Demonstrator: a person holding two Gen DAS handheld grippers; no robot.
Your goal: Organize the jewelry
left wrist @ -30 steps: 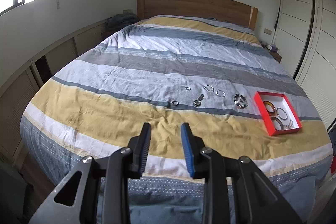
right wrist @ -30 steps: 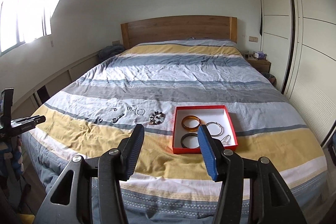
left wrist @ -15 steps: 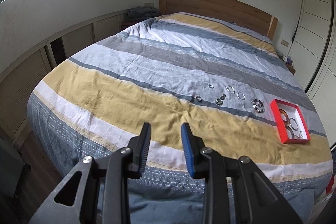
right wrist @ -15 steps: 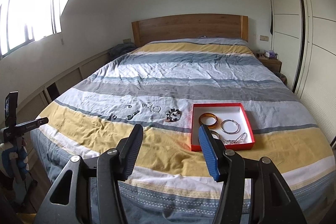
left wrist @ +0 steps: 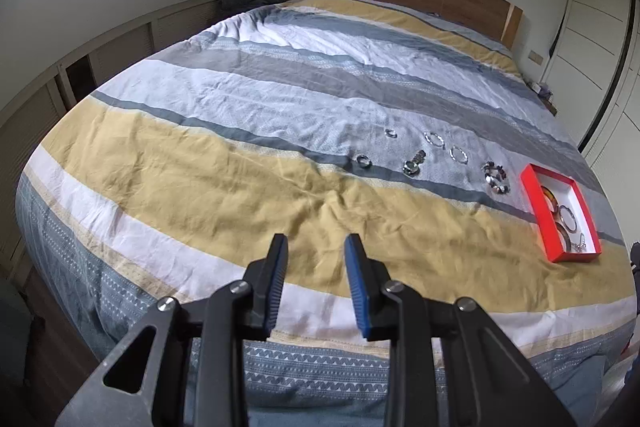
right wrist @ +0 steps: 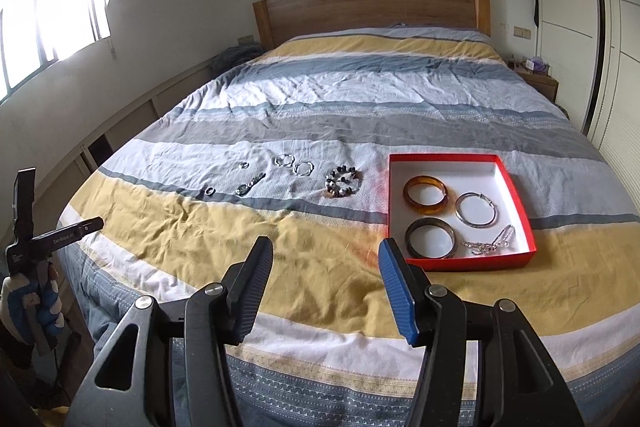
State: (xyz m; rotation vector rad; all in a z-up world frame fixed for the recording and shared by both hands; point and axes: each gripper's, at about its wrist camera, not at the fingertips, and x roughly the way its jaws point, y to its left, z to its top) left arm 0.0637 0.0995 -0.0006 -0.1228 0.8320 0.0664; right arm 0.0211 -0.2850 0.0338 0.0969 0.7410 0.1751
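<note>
Both tools, left and right, gape empty at lower centre; small rings mid-frame could sink into the soft bedspread when pinched.

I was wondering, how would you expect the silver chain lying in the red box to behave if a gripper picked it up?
The silver chain lies in a loose, kinked line inside the red box, so it is probably floppy and would dangle and swing from one pinch point. Its links look fine and shiny, so it may slip between pads. It lies close to the dark bangle, so it might snag there.
</note>
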